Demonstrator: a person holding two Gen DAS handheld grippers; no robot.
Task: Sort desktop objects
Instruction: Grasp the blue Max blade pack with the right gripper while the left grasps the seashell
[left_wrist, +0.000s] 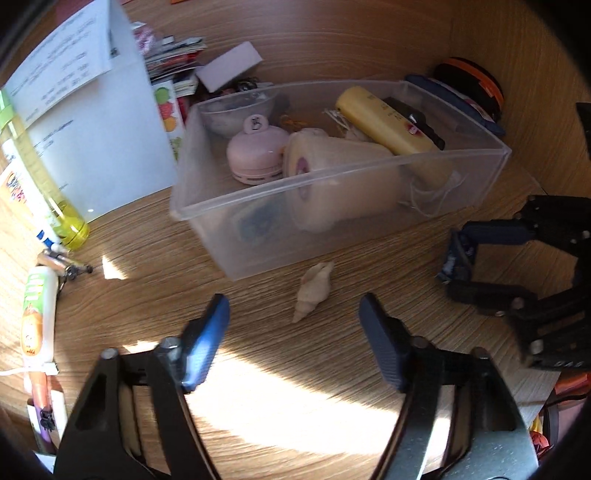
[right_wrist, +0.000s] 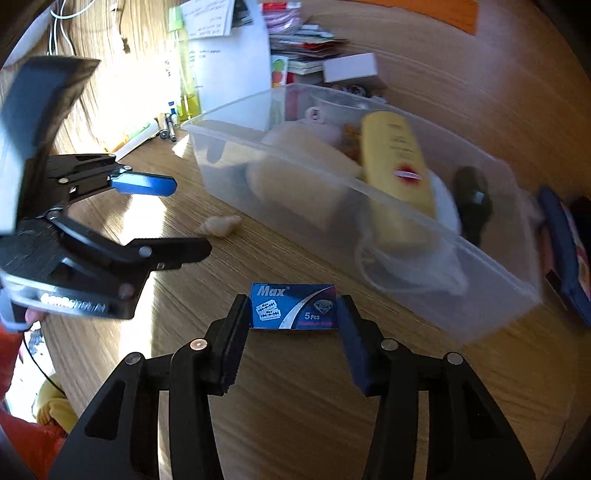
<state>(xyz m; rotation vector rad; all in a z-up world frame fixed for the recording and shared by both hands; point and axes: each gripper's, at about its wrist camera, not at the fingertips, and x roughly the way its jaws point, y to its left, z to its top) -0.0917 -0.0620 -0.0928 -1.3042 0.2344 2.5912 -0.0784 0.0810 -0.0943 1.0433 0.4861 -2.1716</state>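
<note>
A clear plastic bin (left_wrist: 369, 173) (right_wrist: 424, 258) stands on the wooden desk and holds a yellow bottle (left_wrist: 384, 122) (right_wrist: 397, 158), a pink round gadget (left_wrist: 255, 155), a beige roll (left_wrist: 332, 158) and other items. A beige seashell (left_wrist: 314, 288) (right_wrist: 221, 225) lies on the desk in front of the bin. My left gripper (left_wrist: 295, 317) (right_wrist: 184, 218) is open, just short of the shell. My right gripper (right_wrist: 293, 314) (left_wrist: 456, 262) is shut on a small blue Max razor blade box (right_wrist: 293, 306) (left_wrist: 452, 258), close to the bin's near wall.
A yellow-green bottle (left_wrist: 48, 181), white paper sheets (left_wrist: 74, 92), tubes and pens (left_wrist: 37, 314) lie at the left. A stack of packets (left_wrist: 173, 62), a white box (left_wrist: 229, 66) and a black-orange object (left_wrist: 476, 85) sit behind the bin. A dark blue case (right_wrist: 565, 254) lies to its right.
</note>
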